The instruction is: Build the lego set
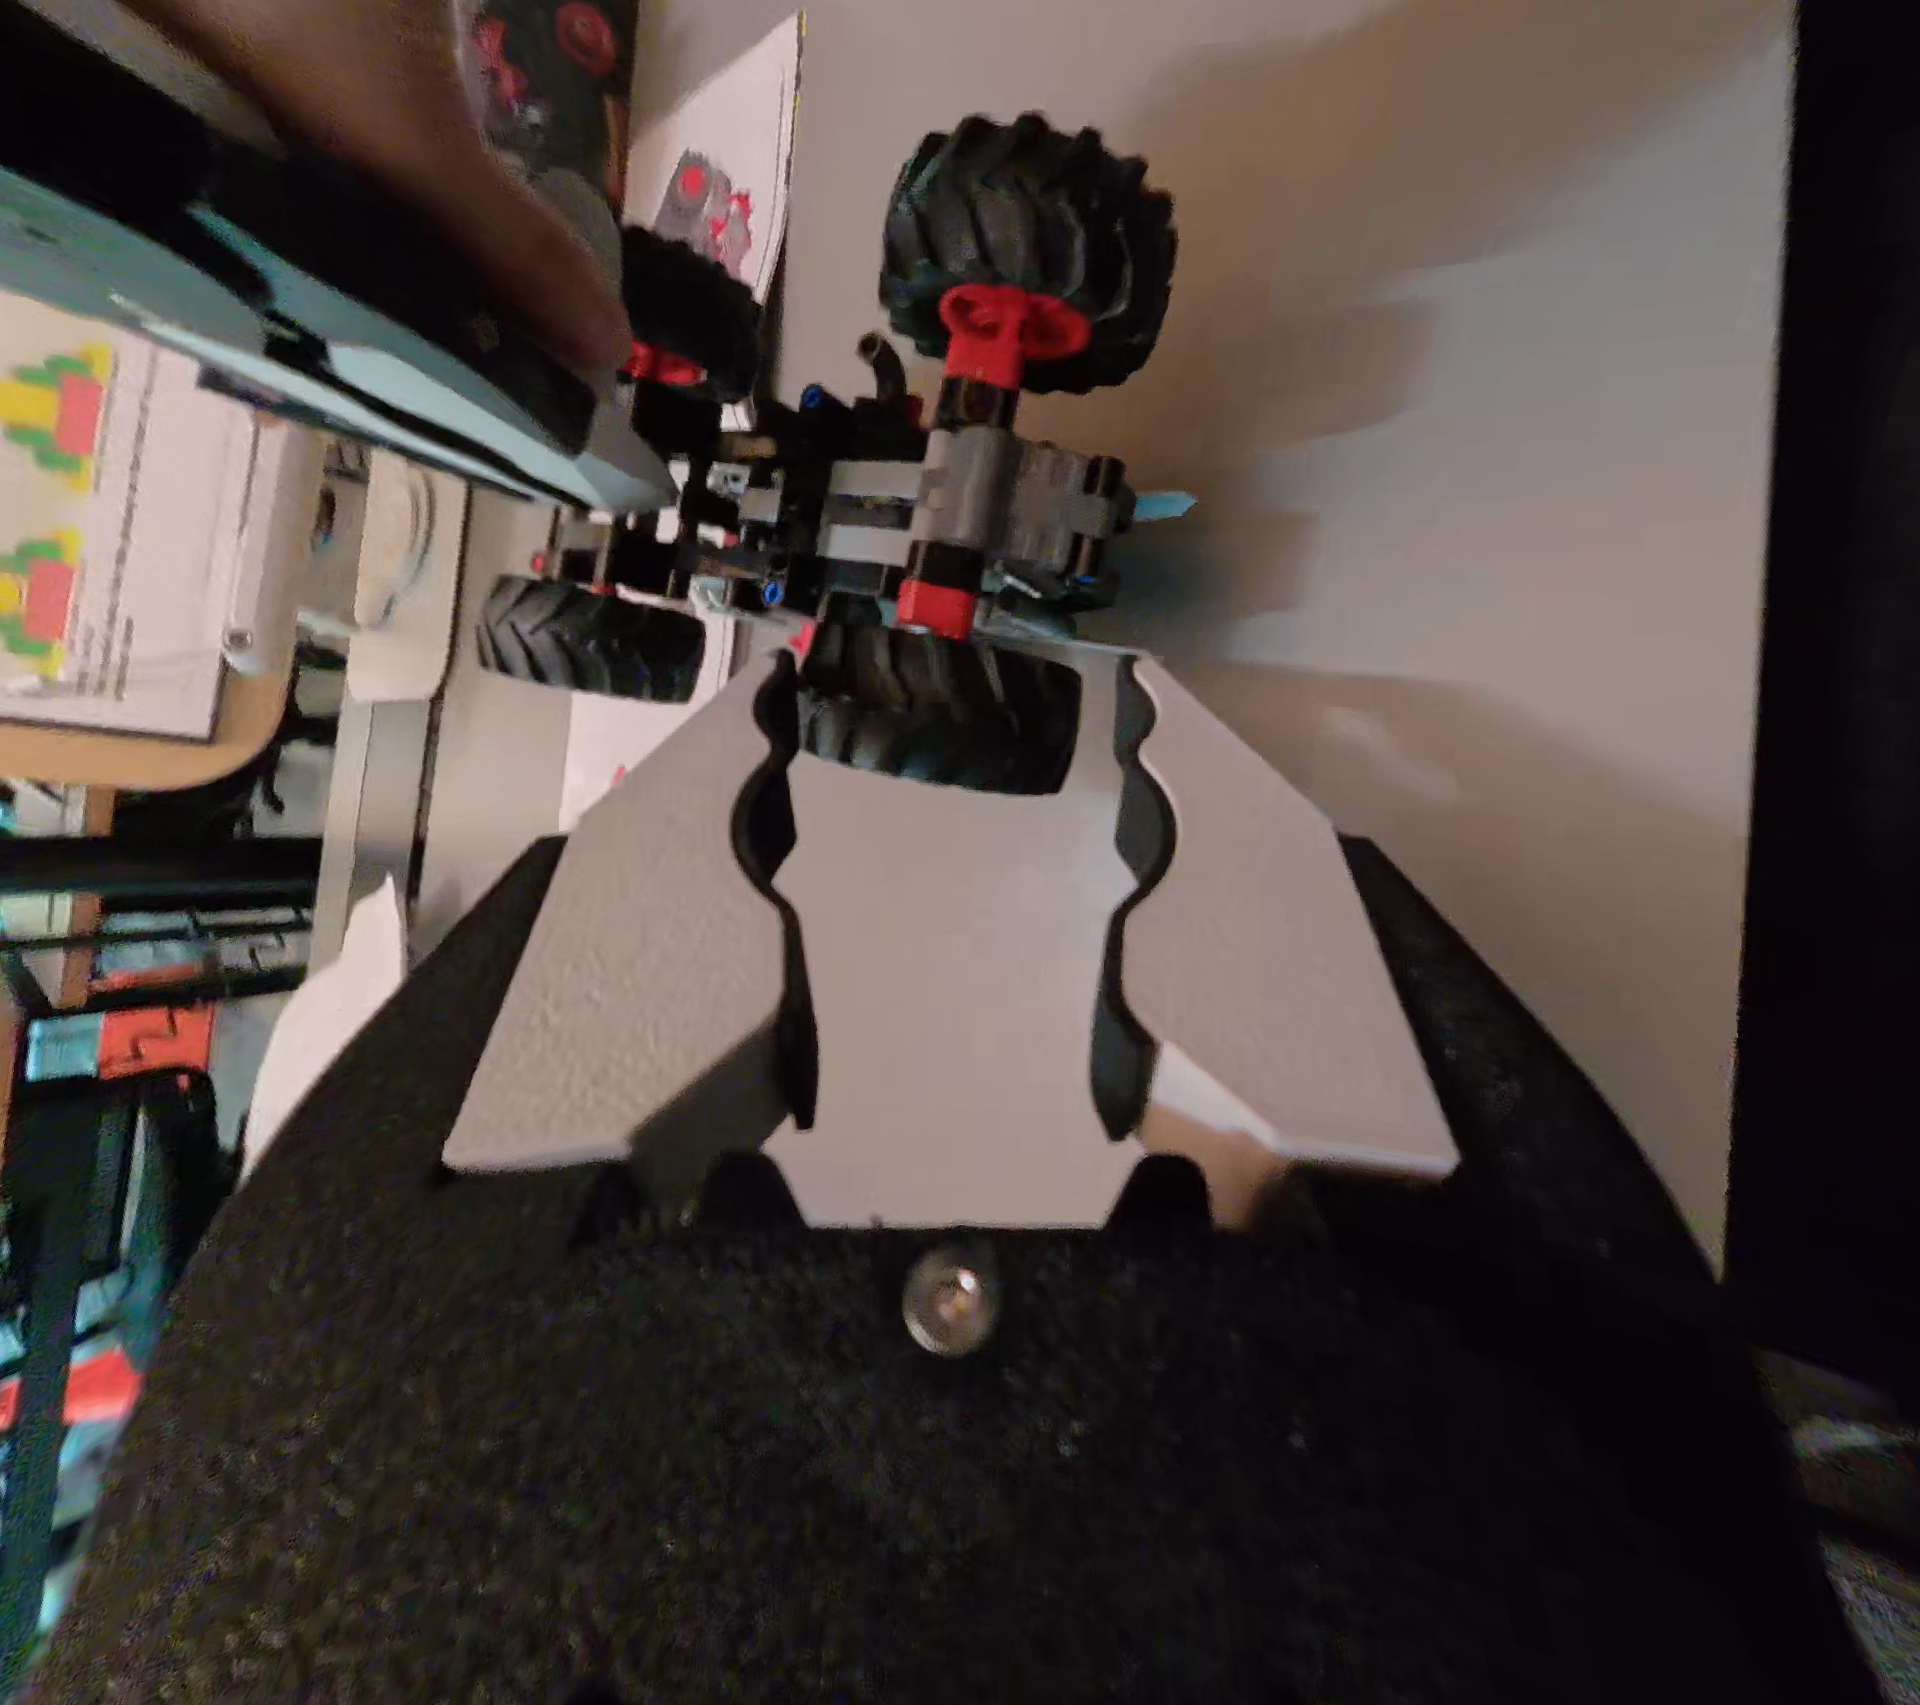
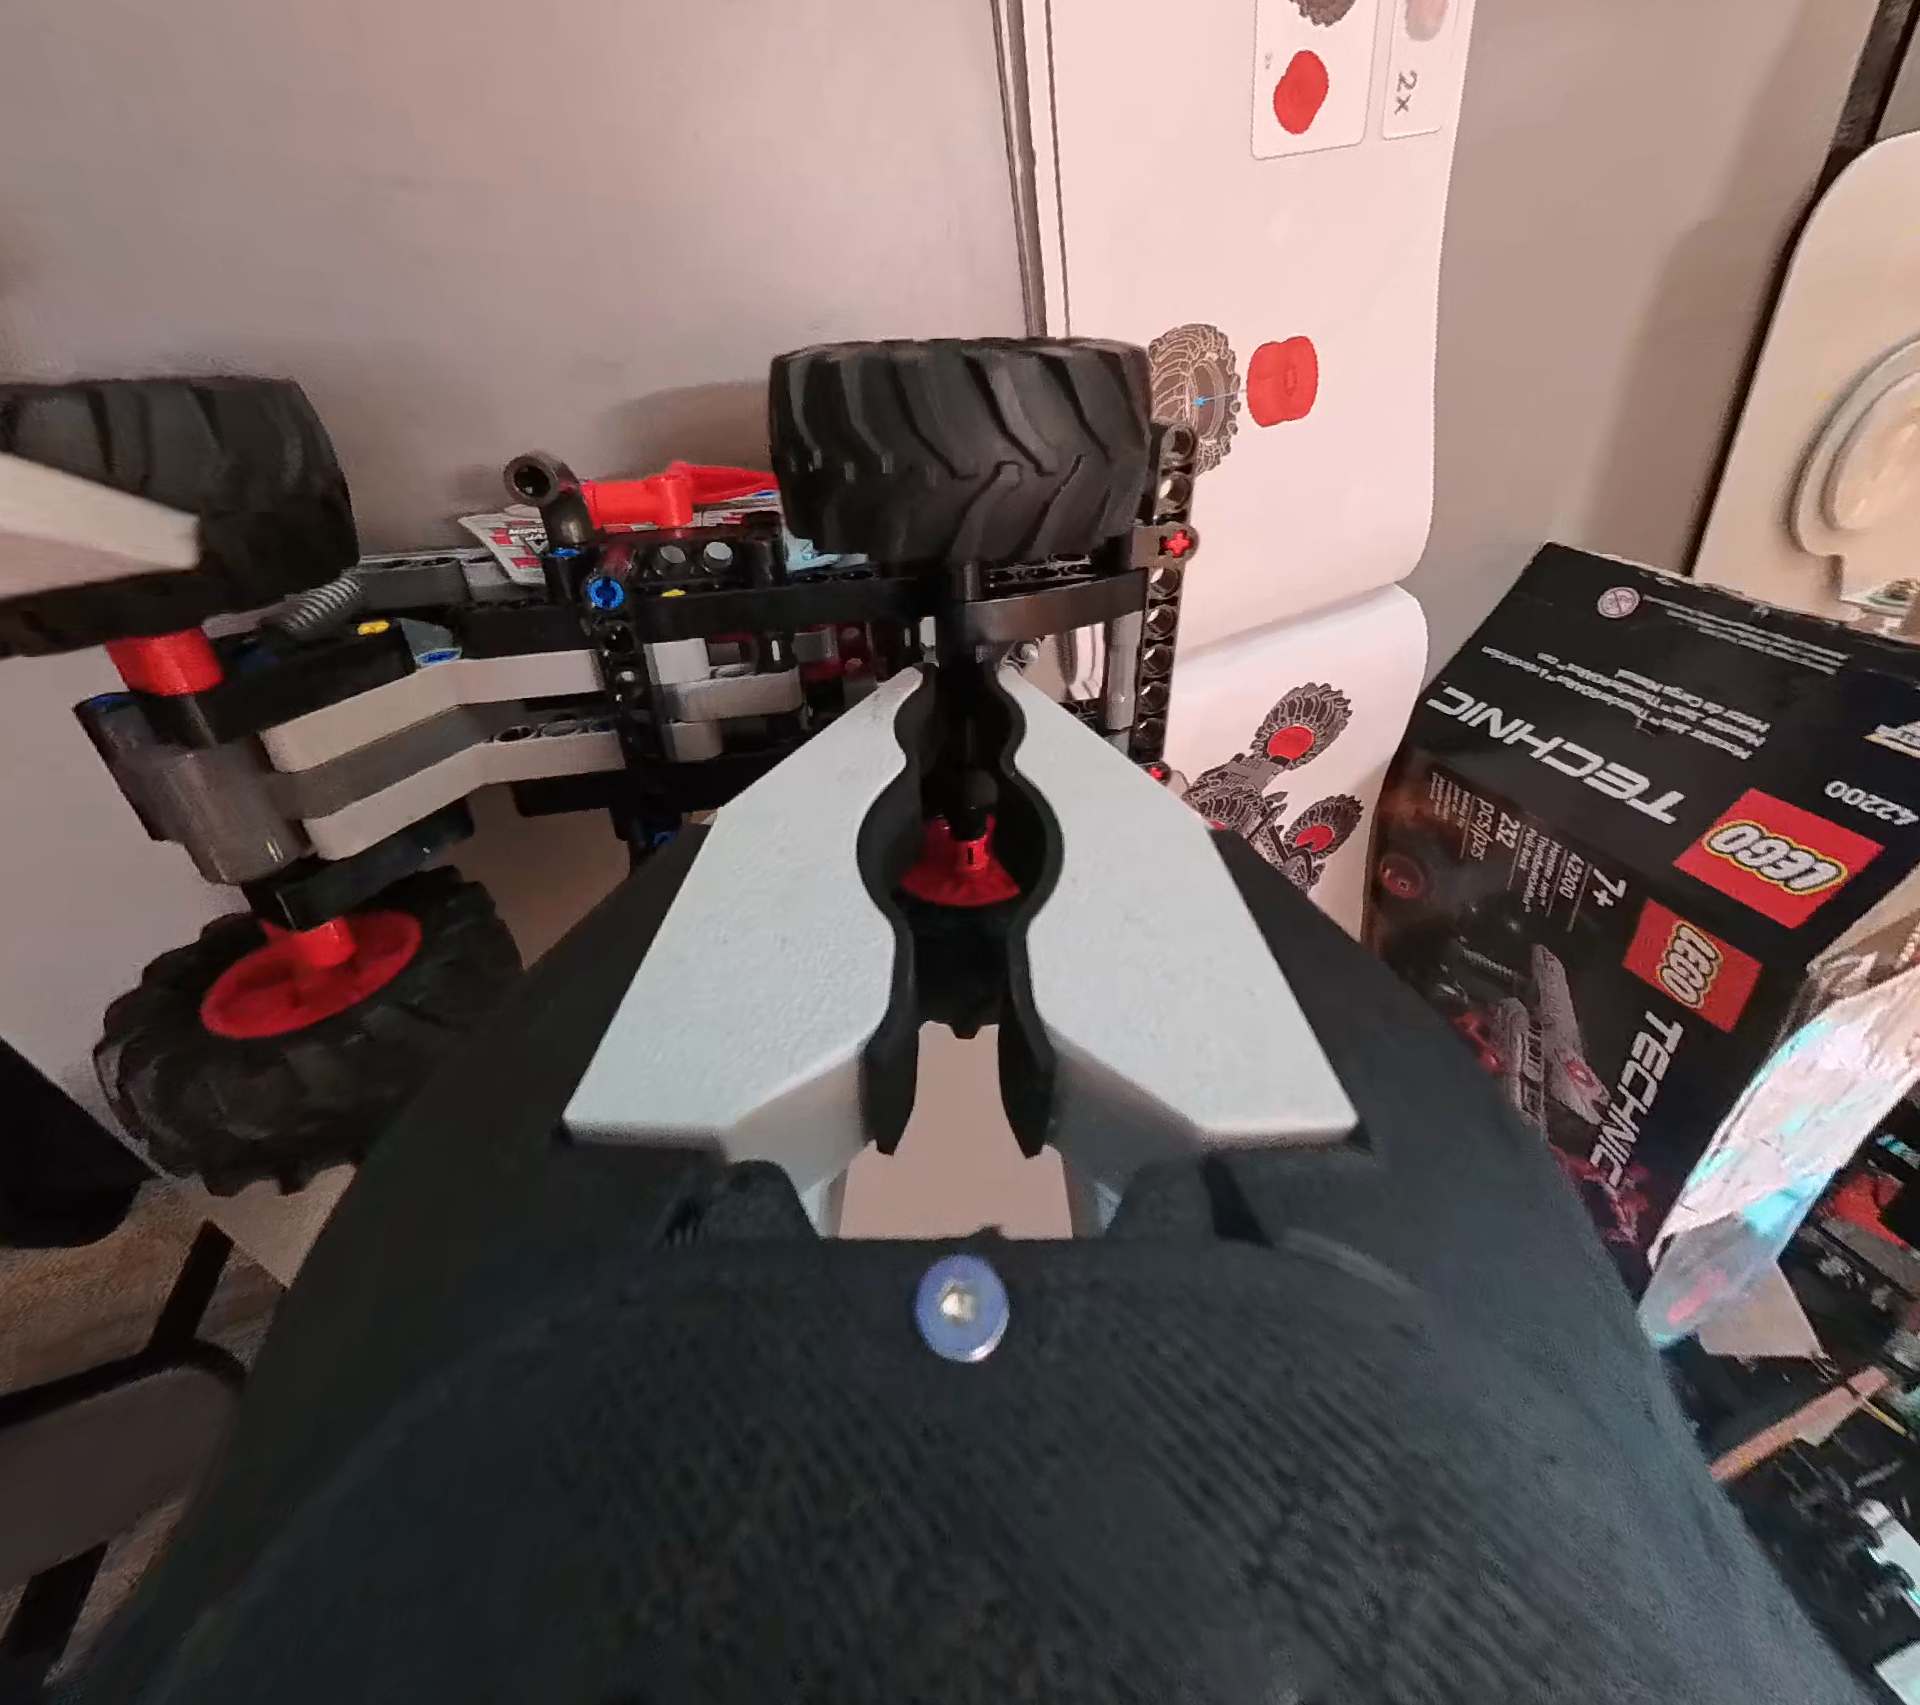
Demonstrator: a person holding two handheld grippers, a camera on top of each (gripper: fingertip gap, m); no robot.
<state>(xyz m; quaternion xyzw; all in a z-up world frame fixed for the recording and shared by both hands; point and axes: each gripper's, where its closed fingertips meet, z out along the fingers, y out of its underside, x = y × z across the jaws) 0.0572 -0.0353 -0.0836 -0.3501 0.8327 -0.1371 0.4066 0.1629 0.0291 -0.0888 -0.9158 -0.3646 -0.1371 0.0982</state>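
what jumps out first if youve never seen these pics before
The wheeled lego truck chassis fills the middle, its chunky black tyres on red hubs. The right gripper is closed around its axle, and the left gripper brackets one tyre. An open instruction booklet lies behind.

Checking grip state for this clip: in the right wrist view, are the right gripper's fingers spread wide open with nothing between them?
No. The right gripper is nearly closed around a red hub on the truck's black axle.
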